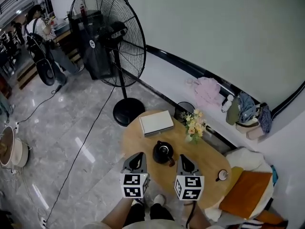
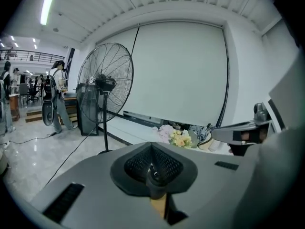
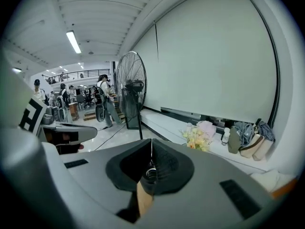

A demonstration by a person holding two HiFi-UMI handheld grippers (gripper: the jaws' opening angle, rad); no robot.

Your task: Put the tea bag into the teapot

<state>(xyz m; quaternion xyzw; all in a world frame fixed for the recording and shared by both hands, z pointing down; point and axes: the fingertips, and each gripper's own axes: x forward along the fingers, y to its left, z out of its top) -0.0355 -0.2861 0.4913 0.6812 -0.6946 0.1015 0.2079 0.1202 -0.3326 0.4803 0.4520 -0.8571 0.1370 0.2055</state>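
- Head view: the round wooden counter [image 1: 206, 157] carries the black teapot [image 1: 163, 152], a white box [image 1: 156, 123], flowers [image 1: 195, 125] and a small cup [image 1: 222, 175]. The left gripper [image 1: 137, 157] and right gripper [image 1: 184, 159] flank the teapot, near but apart, probably a ready stance. No tea bag can be made out.
- Left gripper view: jaws clenched tip to tip on nothing; the aim is level, over the counter.
- Right gripper view: likewise clenched and empty, so the pickup is not yet begun.
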